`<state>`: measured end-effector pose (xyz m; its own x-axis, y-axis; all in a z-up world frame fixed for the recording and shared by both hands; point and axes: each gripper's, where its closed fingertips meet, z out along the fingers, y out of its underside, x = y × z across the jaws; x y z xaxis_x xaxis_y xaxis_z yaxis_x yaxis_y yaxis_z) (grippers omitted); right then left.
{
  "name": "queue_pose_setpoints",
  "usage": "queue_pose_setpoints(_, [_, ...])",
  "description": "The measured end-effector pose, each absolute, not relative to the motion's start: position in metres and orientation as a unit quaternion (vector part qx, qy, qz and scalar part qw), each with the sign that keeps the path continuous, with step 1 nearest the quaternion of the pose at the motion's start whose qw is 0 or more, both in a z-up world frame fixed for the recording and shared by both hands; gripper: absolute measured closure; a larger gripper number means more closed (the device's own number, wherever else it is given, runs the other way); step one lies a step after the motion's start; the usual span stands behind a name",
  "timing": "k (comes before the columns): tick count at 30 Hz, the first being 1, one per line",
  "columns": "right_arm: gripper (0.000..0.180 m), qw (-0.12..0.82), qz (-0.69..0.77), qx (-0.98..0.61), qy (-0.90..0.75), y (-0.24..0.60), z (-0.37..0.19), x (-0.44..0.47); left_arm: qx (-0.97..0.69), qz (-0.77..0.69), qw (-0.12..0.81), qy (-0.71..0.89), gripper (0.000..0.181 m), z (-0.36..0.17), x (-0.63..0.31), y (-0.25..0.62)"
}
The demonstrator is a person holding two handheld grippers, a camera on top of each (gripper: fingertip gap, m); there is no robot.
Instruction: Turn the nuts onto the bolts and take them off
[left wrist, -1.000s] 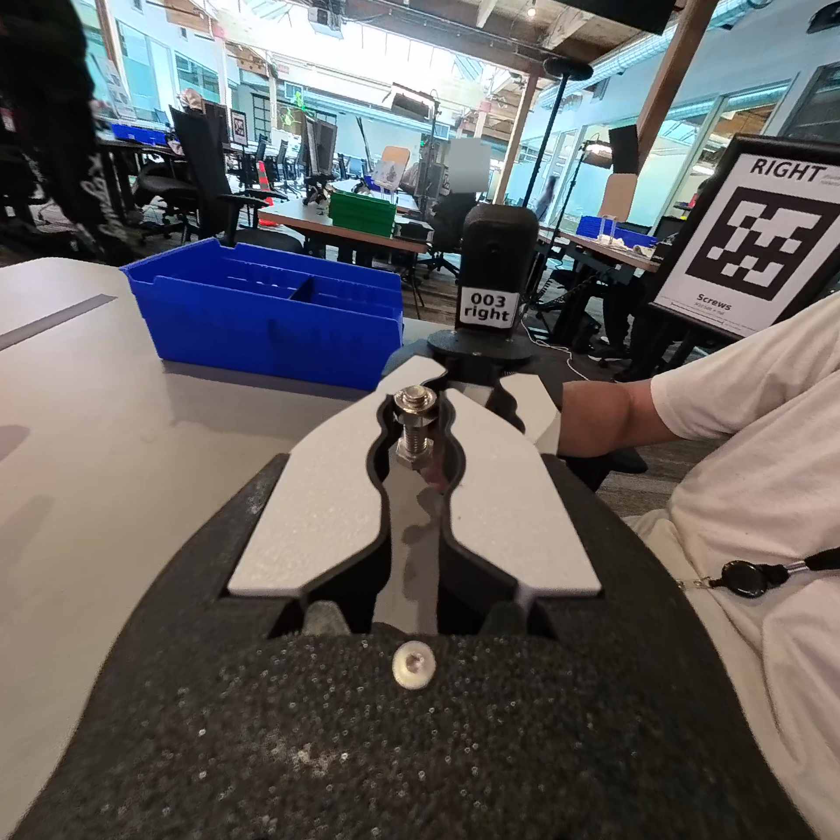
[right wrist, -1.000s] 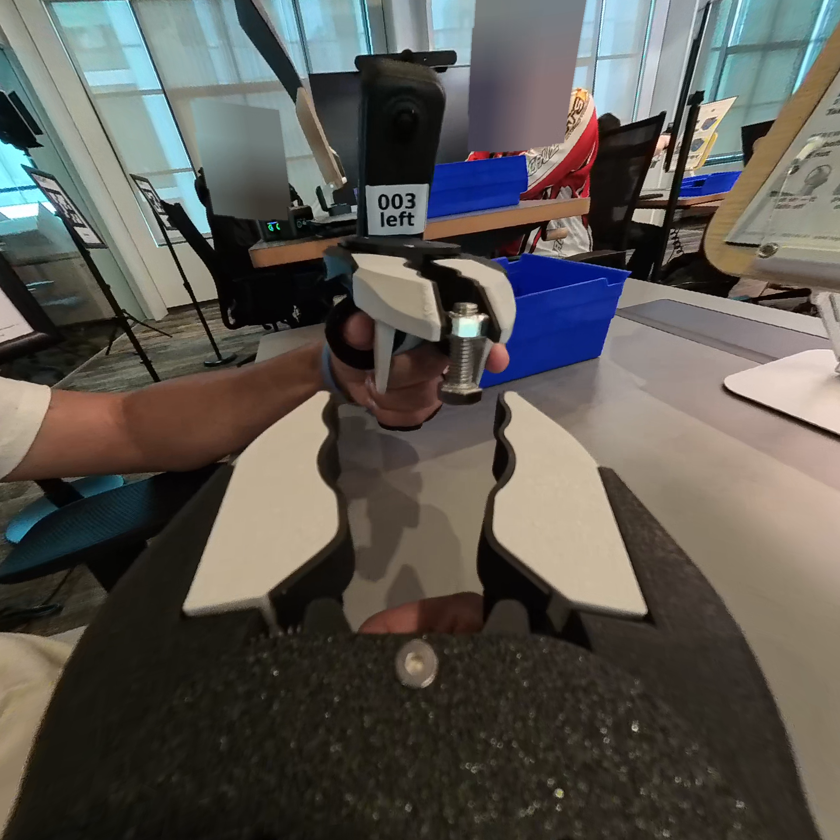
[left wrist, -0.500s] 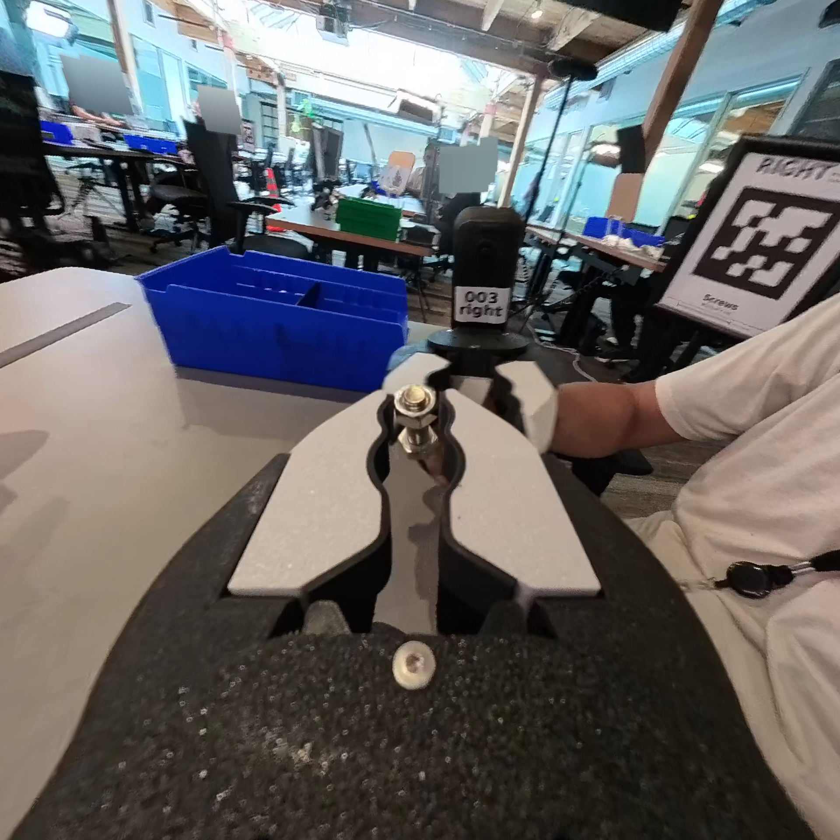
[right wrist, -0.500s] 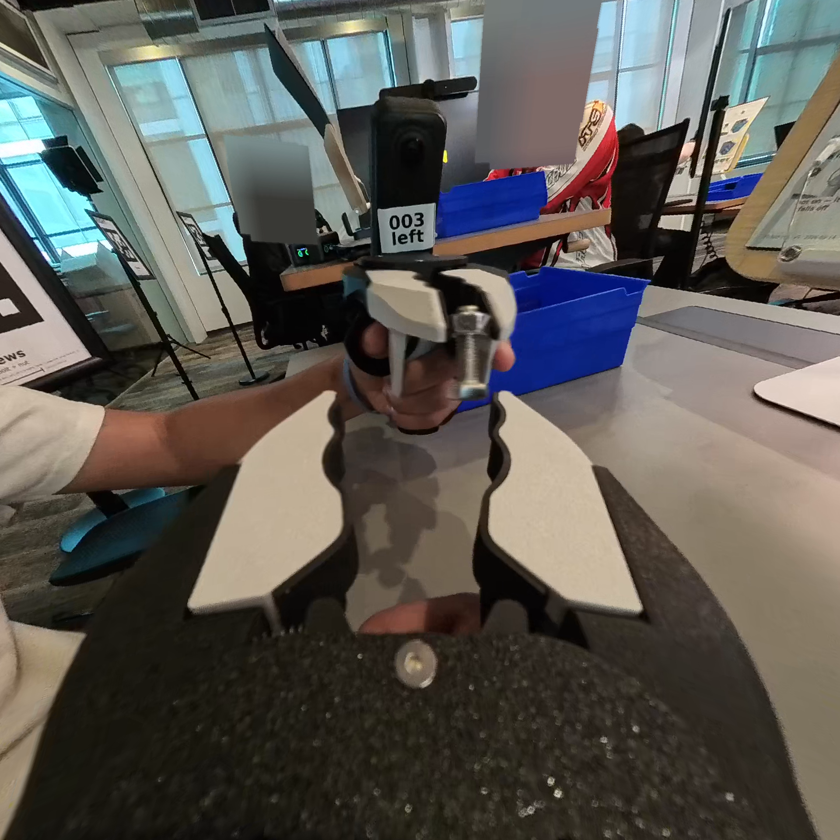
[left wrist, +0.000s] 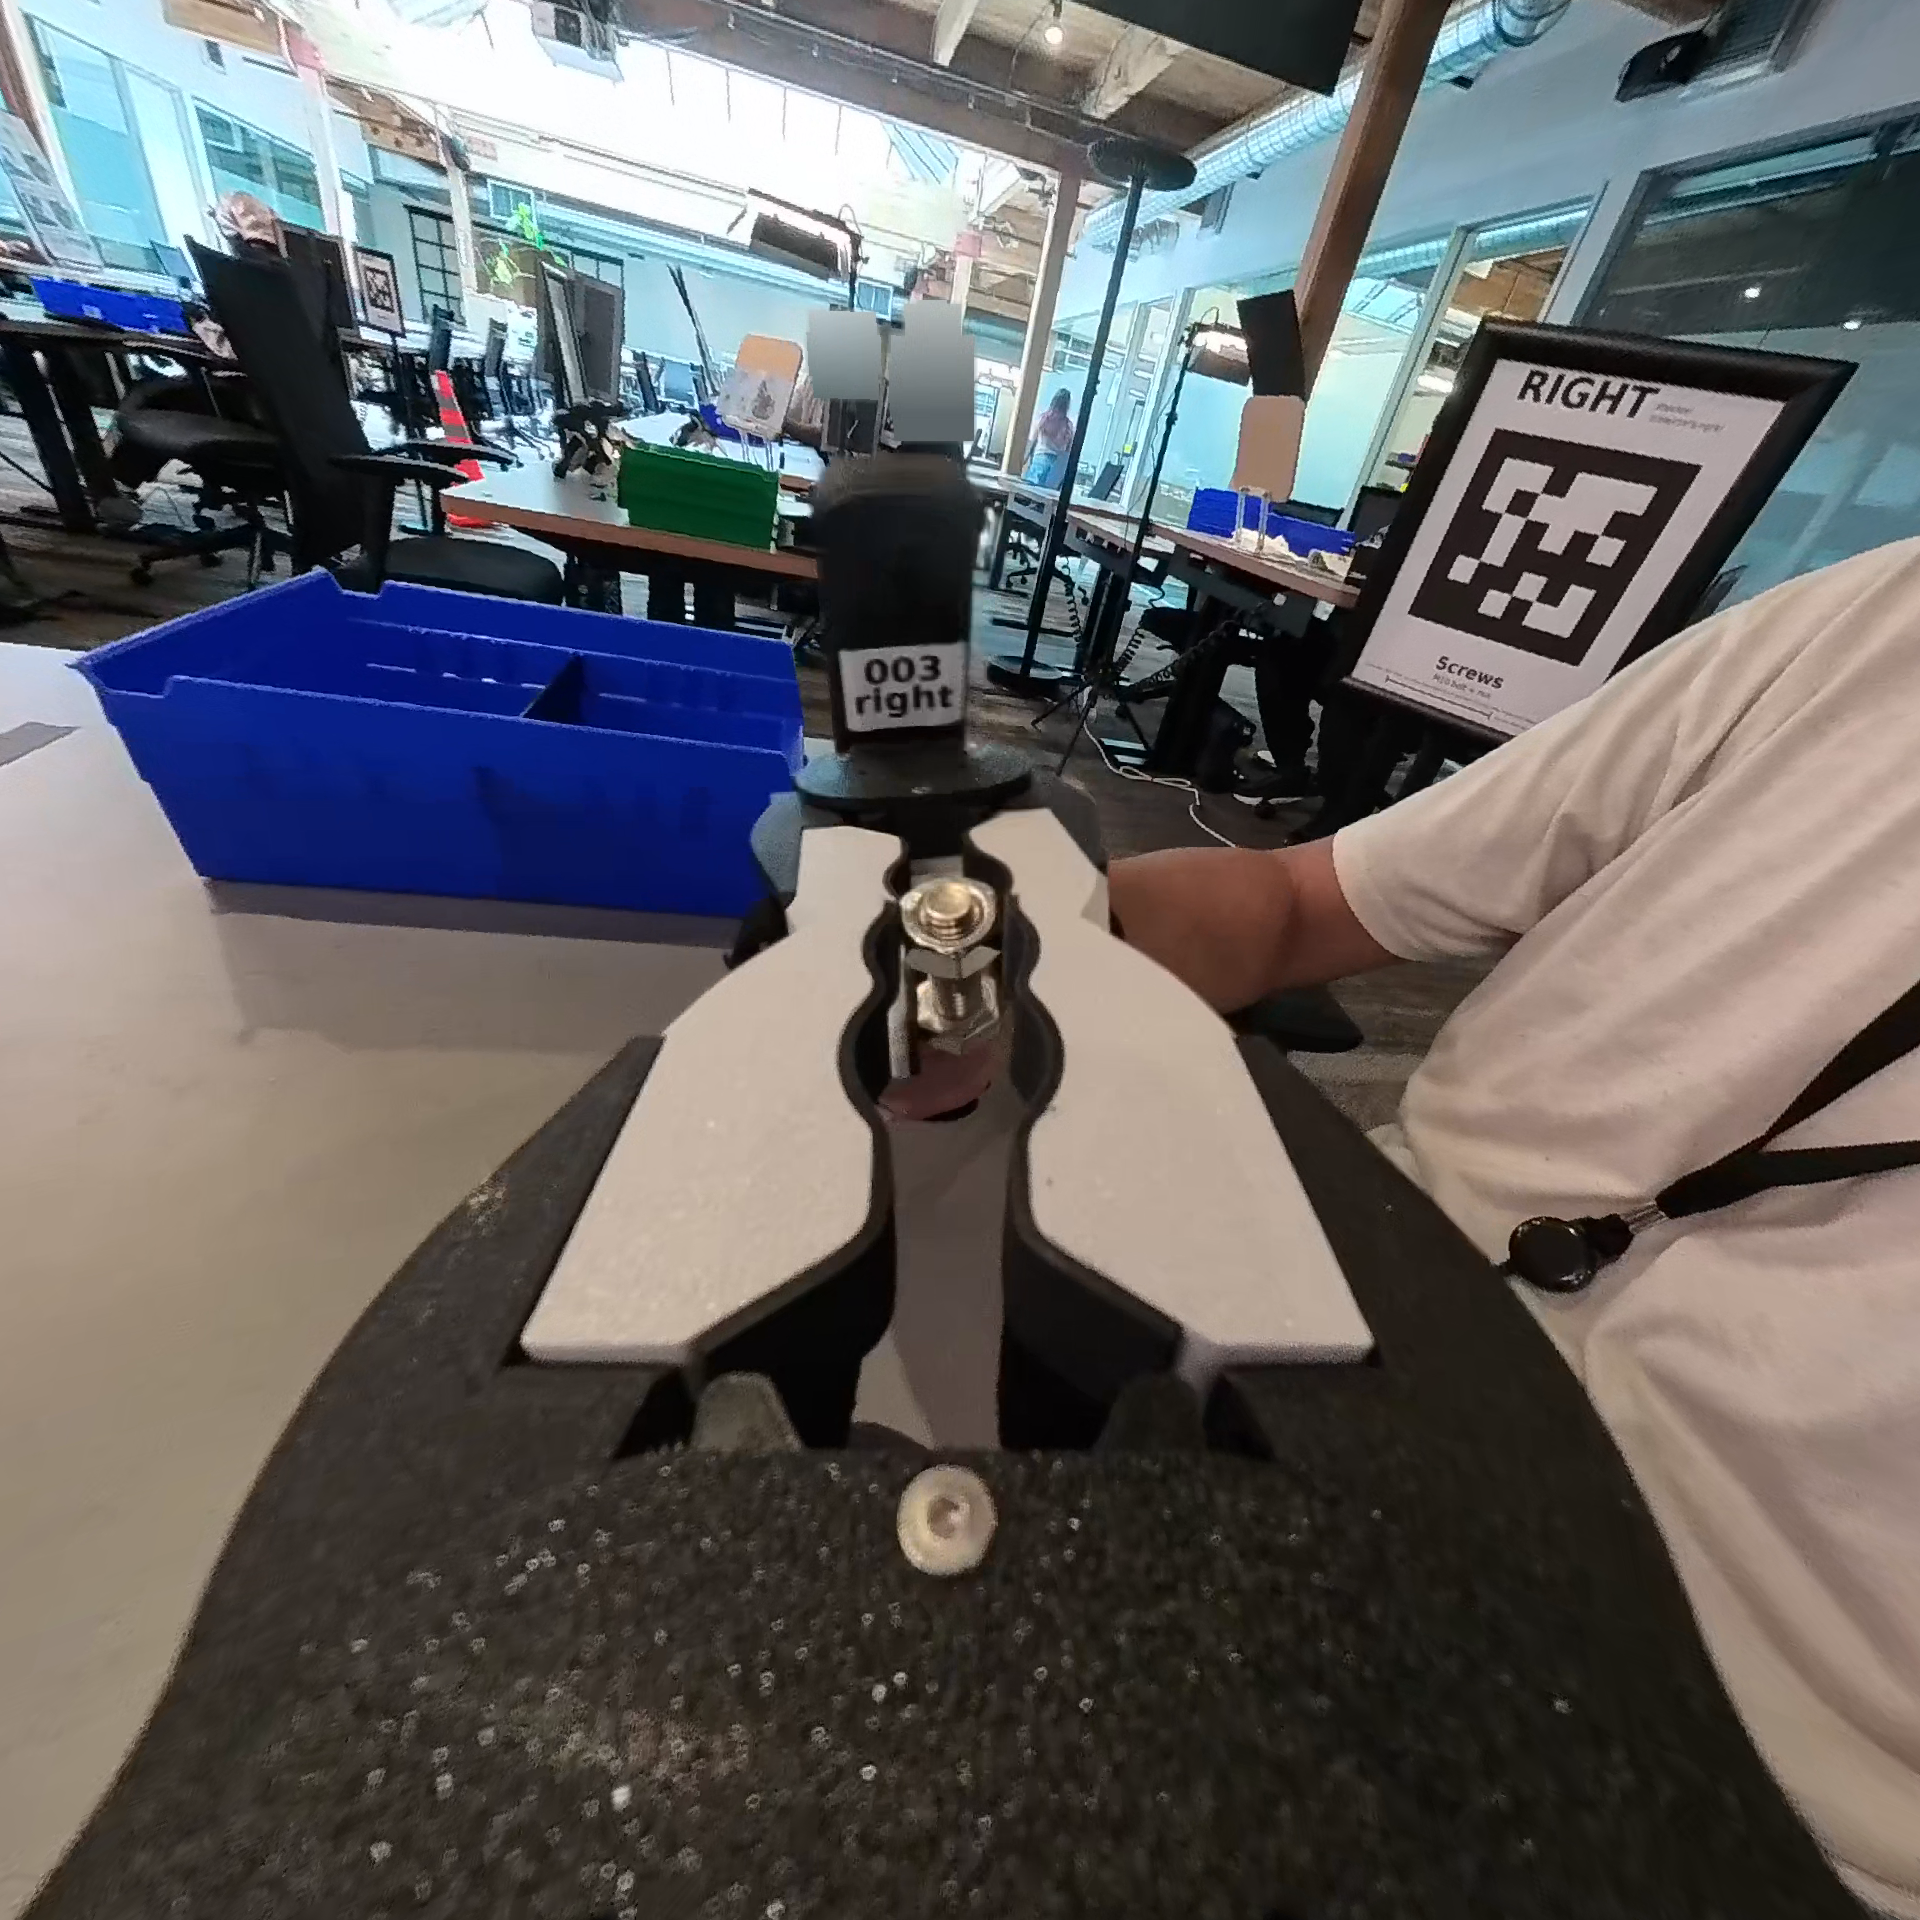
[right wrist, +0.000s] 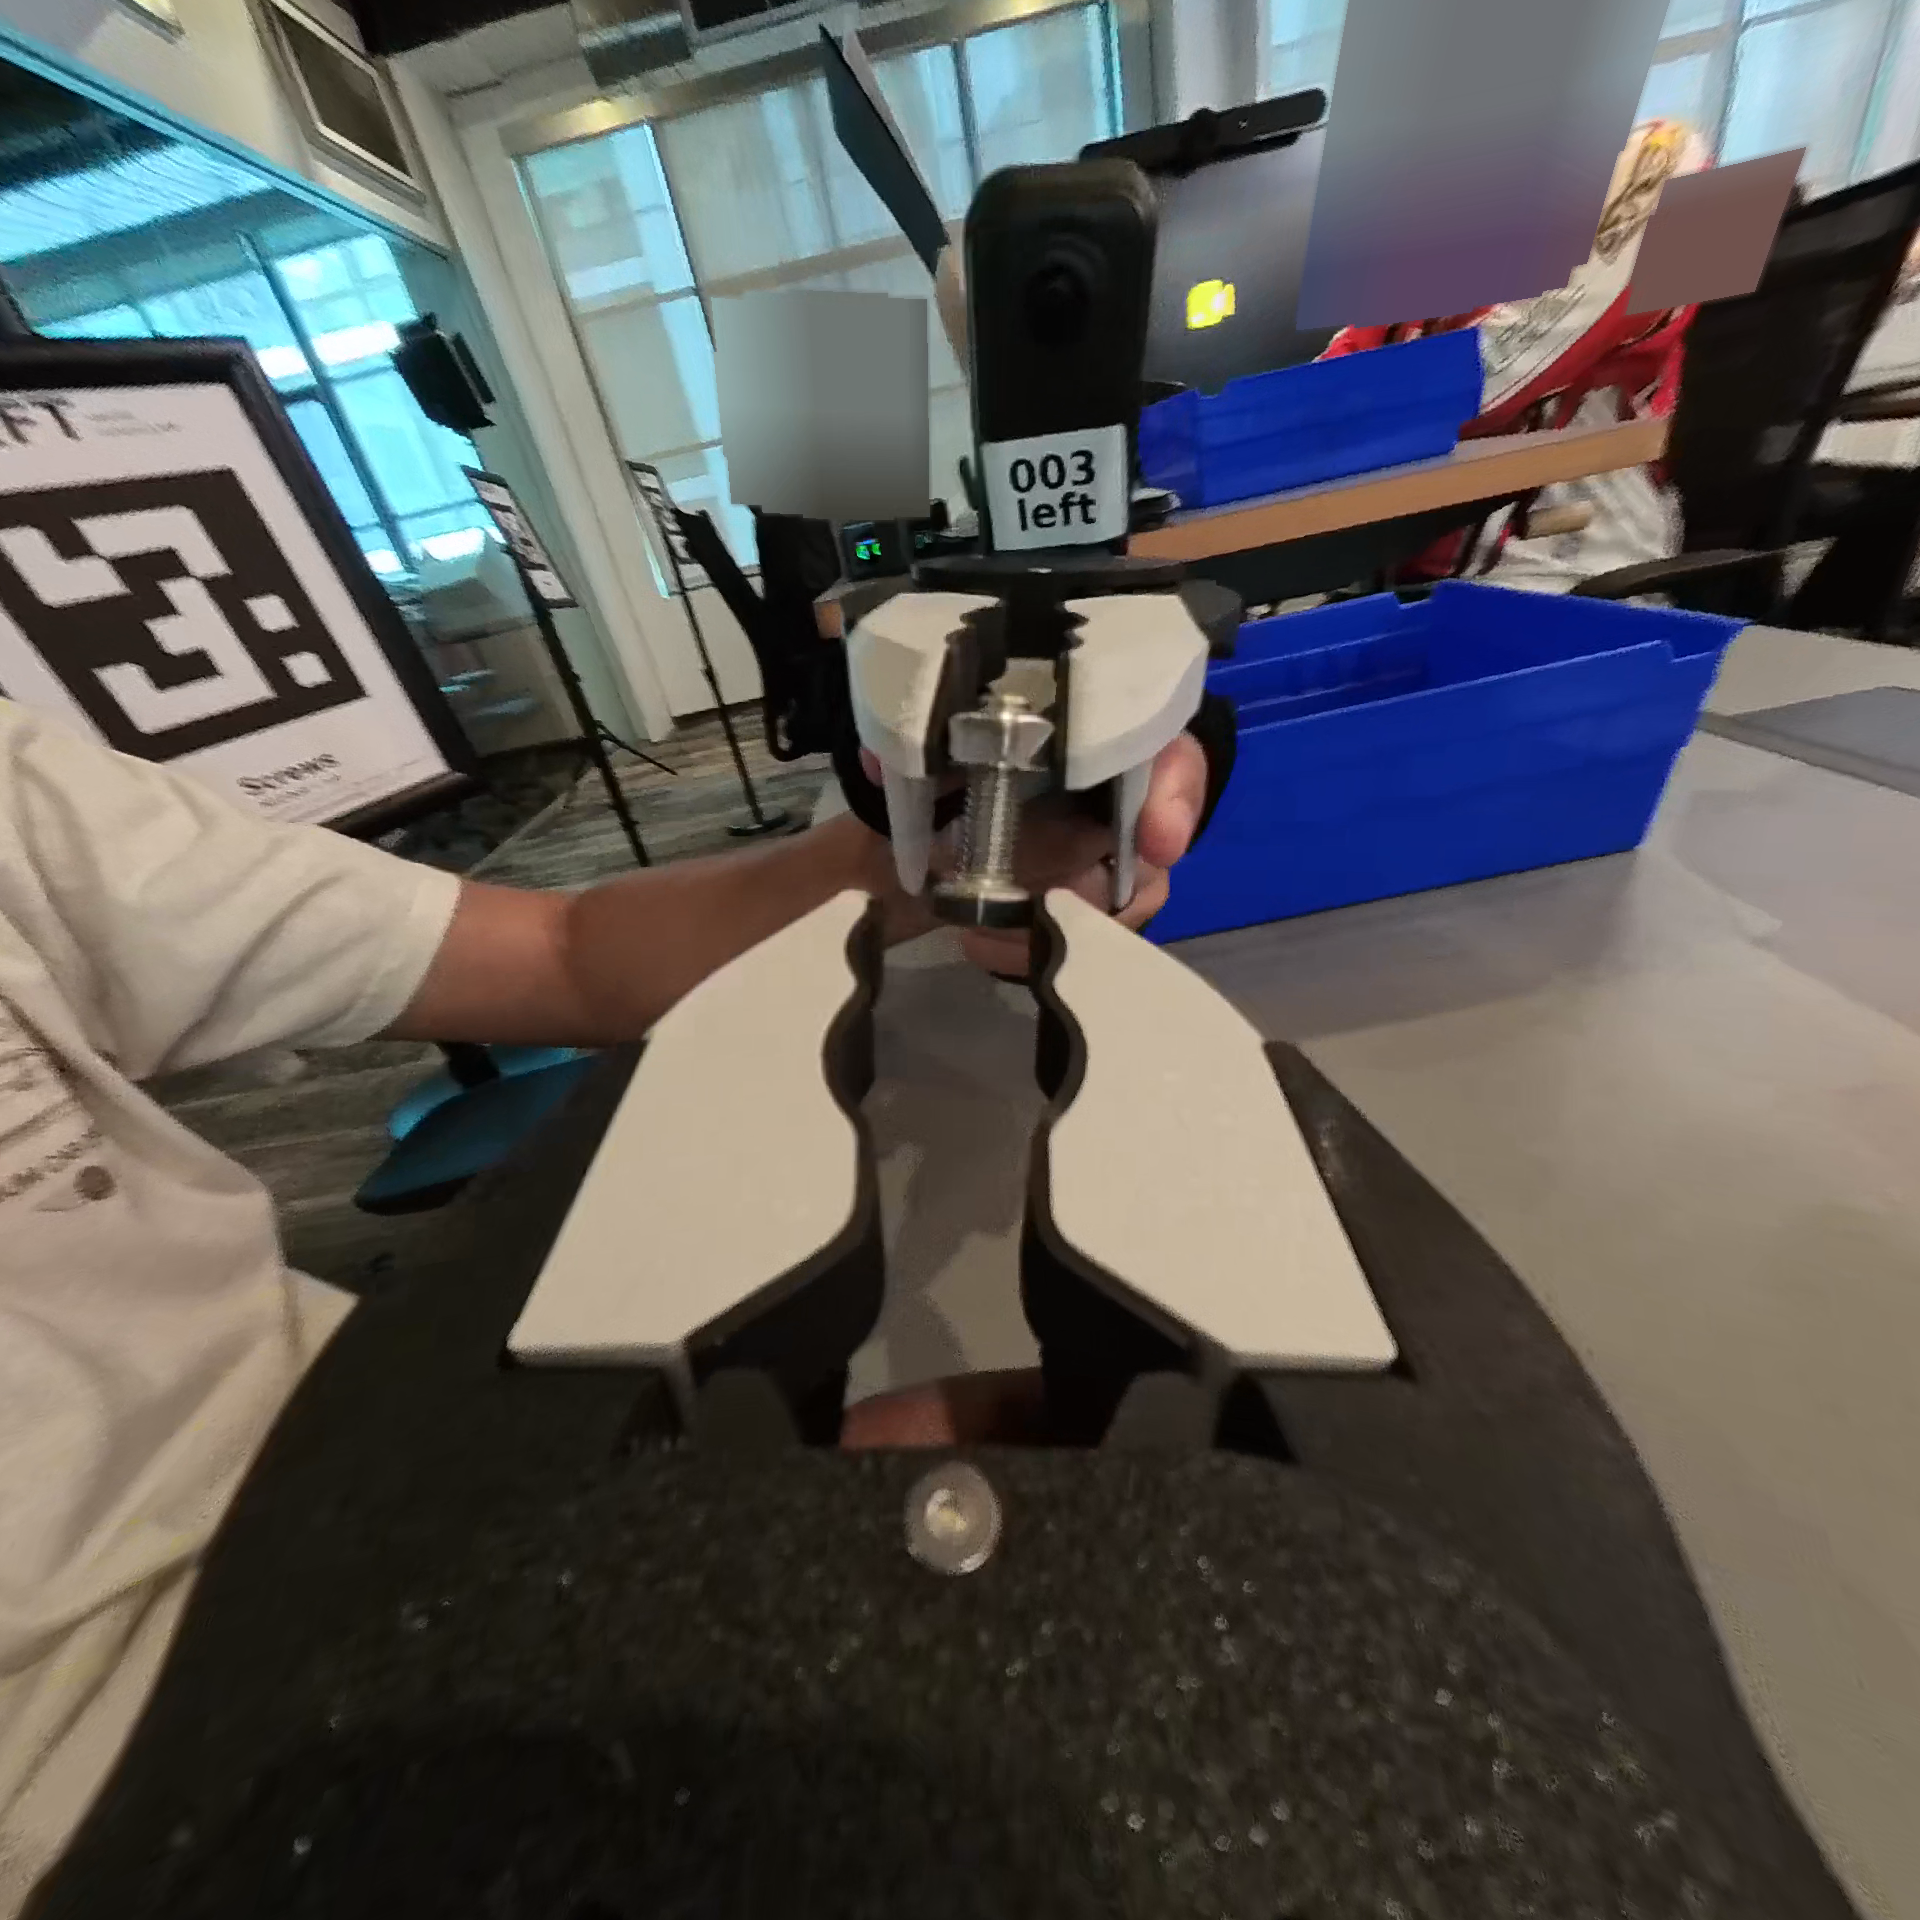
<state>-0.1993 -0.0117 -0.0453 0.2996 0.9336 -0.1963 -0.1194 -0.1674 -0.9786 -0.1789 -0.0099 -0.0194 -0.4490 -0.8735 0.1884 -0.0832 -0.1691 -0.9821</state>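
- Our left gripper (left wrist: 948, 940) has its jaws pinching the nut (right wrist: 995, 734) on an upright bolt (right wrist: 987, 821).
- Our right gripper (right wrist: 958, 925) has its jaws narrowed around the bolt's head; contact unclear.

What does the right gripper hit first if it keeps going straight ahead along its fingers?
Most likely the bolt held upright in the left gripper: its head sits right at the tips of the right gripper, which looks open. Whether they already touch can't be told.
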Motion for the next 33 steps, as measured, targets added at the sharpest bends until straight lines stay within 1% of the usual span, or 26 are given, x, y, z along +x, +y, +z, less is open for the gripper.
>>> queue_pose_setpoints(2, [0.153,0.533,0.489,-0.598,-0.343,-0.012,-0.046,-0.201,-0.423,-0.632,0.308,0.571,0.163,-0.022,-0.179,-0.011])
queue_pose_setpoints(3, [0.161,0.537,0.478,-0.605,-0.342,-0.01,-0.047,-0.201,-0.423,-0.633,0.307,0.572,0.163,-0.022,-0.179,-0.012])
queue_pose_setpoints(6, [0.163,0.579,0.406,-0.618,-0.343,0.0,-0.046,-0.198,-0.434,-0.624,0.324,0.563,0.163,-0.019,-0.177,-0.007])
queue_pose_setpoints(9, [0.163,0.654,0.245,-0.628,-0.344,0.016,-0.041,-0.192,-0.449,-0.62,0.355,0.537,0.163,-0.013,-0.175,0.003])
queue_pose_setpoints(12, [0.163,0.702,0.084,-0.631,-0.319,0.028,-0.032,-0.182,-0.469,-0.619,0.387,0.496,0.163,-0.005,-0.172,0.013])
queue_pose_setpoints(16, [0.163,0.731,-0.184,-0.593,-0.283,0.032,-0.019,-0.164,-0.5,-0.618,0.414,0.443,0.163,0.001,-0.166,0.02])
queue_pose_setpoints(17, [0.163,0.733,-0.24,-0.572,-0.279,0.03,-0.016,-0.163,-0.498,-0.62,0.417,0.44,0.163,0.002,-0.167,0.017])
queue_pose_setpoints(18, [0.163,0.734,-0.261,-0.558,-0.286,0.028,-0.017,-0.167,-0.494,-0.619,0.419,0.443,0.163,0.003,-0.168,0.016])
queue_pose_setpoints(19, [0.165,0.733,-0.235,-0.559,-0.307,0.026,-0.023,-0.175,-0.491,-0.618,0.416,0.451,0.163,0.003,-0.17,0.014])
queue_pose_setpoints(22, [0.153,0.726,-0.055,-0.615,-0.303,0.022,-0.035,-0.184,-0.48,-0.627,0.405,0.461,0.164,0.002,-0.175,0.012])
queue_pose_setpoints(23, [0.146,0.719,0.017,-0.63,-0.293,0.021,-0.036,-0.185,-0.47,-0.638,0.392,0.467,0.164,0.003,-0.176,0.008])
queue_pose_setpoints(24, [0.144,0.708,0.095,-0.638,-0.286,0.019,-0.037,-0.187,-0.462,-0.643,0.389,0.47,0.164,0.004,-0.178,0.006])
queue_pose_setpoints(26, [0.141,0.671,0.254,-0.645,-0.261,0.013,-0.035,-0.19,-0.448,-0.648,0.385,0.481,0.164,0.006,-0.18,0.0])
queue_pose_setpoints(28, [0.142,0.612,0.428,-0.621,-0.239,-0.001,-0.026,-0.198,-0.437,-0.653,0.382,0.486,0.164,0.007,-0.18,-0.005])
queue_pose_setpoints(29, [0.142,0.585,0.484,-0.614,-0.217,-0.002,-0.024,-0.198,-0.434,-0.655,0.379,0.488,0.163,0.007,-0.18,-0.008])
queue_pose_setpoints(31, [0.146,0.551,0.55,-0.592,-0.206,-0.006,-0.02,-0.2,-0.431,-0.66,0.377,0.487,0.164,0.008,-0.179,-0.01])
queue_pose_setpoints(33, [0.149,0.542,0.565,-0.586,-0.208,-0.009,-0.021,-0.203,-0.431,-0.662,0.373,0.486,0.163,0.007,-0.178,-0.01])
